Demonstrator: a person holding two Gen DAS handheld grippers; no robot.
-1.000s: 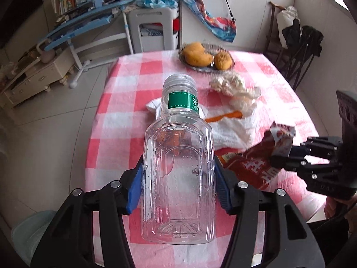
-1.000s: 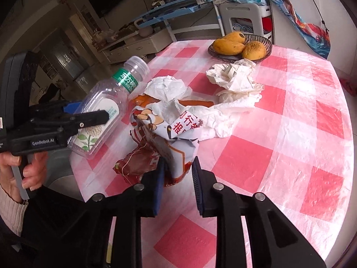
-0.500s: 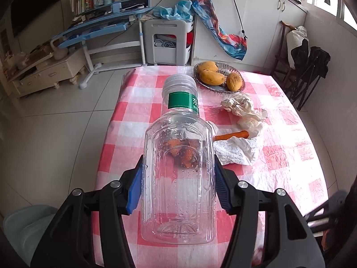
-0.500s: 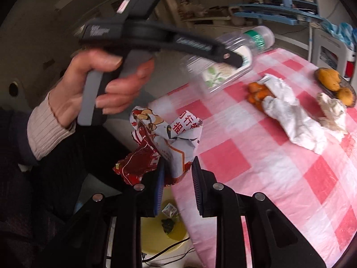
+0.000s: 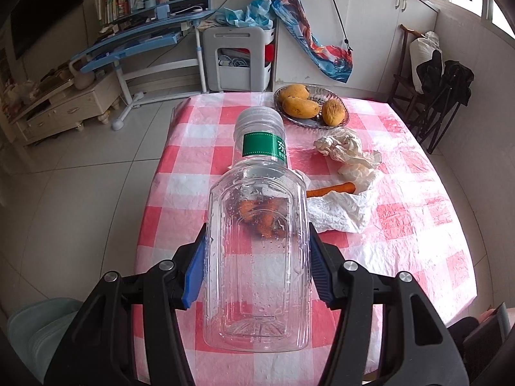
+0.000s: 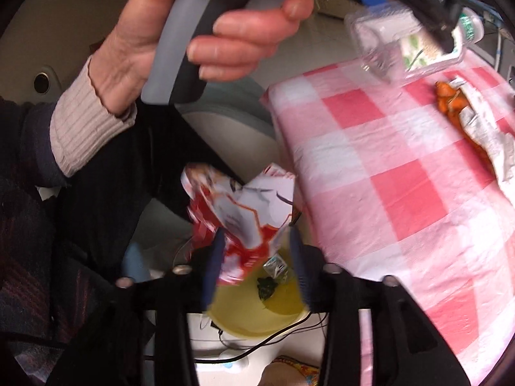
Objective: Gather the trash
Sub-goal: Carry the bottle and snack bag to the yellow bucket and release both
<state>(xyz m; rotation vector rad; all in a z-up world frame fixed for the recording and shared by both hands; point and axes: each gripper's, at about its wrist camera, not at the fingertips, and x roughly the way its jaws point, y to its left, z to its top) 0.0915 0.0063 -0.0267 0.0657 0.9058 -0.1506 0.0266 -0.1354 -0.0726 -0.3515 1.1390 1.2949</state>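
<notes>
Right wrist view: the red-and-white snack wrapper (image 6: 244,222), its print blurred, sits between the just-spreading jaws of the right hand-held gripper (image 6: 256,263) above a yellow bin (image 6: 257,315) beside the worktop (image 6: 386,177), while the left hand-held gripper (image 5: 256,268) pinches 1 green-labelled bottle (image 5: 257,241).

The left tongs (image 5: 257,267) are gripping a clear plastic bottle (image 5: 257,241) by its sides, blue pads pressing on it, its green-banded neck pointing away over the checked desk (image 5: 418,225). Beyond the bottle's cap a glass dish of mangoes (image 5: 310,106) is sitting. Right of the bottle crumpled white tissue (image 5: 347,151) is lying, and an orange peel strip (image 5: 331,189) is resting on a white napkin (image 5: 341,209).
</notes>
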